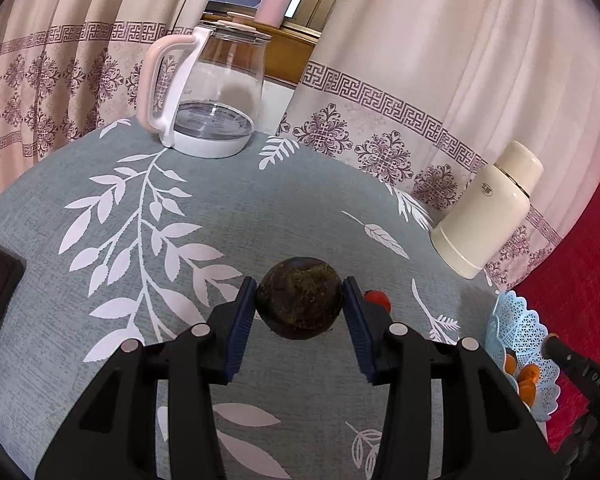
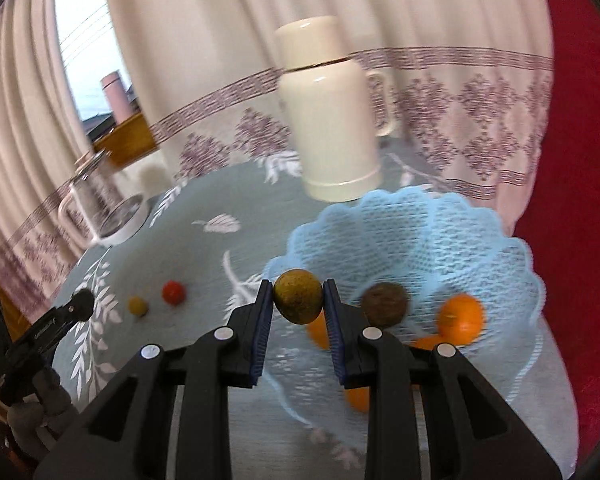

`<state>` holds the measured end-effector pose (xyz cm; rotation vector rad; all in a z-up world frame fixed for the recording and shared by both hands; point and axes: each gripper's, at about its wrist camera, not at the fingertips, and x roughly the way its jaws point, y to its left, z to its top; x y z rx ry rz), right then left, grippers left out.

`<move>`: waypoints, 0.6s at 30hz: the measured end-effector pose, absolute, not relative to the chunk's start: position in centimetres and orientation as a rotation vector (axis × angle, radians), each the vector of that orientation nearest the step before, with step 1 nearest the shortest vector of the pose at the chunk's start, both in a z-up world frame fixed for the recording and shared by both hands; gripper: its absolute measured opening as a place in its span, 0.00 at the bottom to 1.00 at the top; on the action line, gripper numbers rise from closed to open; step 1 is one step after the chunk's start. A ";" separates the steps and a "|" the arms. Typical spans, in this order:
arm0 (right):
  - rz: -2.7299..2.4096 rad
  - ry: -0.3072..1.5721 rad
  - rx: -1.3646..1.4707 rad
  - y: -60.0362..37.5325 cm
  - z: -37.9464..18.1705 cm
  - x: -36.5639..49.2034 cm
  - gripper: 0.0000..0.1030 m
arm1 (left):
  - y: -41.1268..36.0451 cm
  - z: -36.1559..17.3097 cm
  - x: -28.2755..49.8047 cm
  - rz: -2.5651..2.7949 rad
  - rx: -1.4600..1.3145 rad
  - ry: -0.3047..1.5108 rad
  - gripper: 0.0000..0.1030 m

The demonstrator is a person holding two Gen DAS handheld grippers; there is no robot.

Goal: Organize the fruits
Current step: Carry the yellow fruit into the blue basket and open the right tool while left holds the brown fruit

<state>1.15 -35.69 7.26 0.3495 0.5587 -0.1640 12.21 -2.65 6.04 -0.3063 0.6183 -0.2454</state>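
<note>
Right gripper (image 2: 299, 298) is pinching a yellow-green fruit (image 2: 298, 296) at the near rim of the blue basket (image 2: 420, 232); the bowl, holding oranges (image 2: 460, 318) and a brown fruit (image 2: 384, 304), is lying straight ahead and slightly right, so this hand is the nearer one. Left gripper (image 1: 300, 300) is clamping a dark round fruit (image 1: 299, 296) over the tablecloth (image 1: 220, 208), the basket sitting well off to its right. A red fruit (image 2: 173, 292) and a small yellow fruit (image 2: 138, 305) are waiting loose on the cloth.

Oranges (image 2: 460, 318) in basket (image 2: 440, 220); flask (image 2: 332, 120) behind it, kettle (image 2: 100, 208) far left.
</note>
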 end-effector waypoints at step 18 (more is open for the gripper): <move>-0.299 0.554 0.411 -41.2 6.7 -0.9 0.25 | -4.9 6.5 11.1 -0.297 -0.251 0.602 0.44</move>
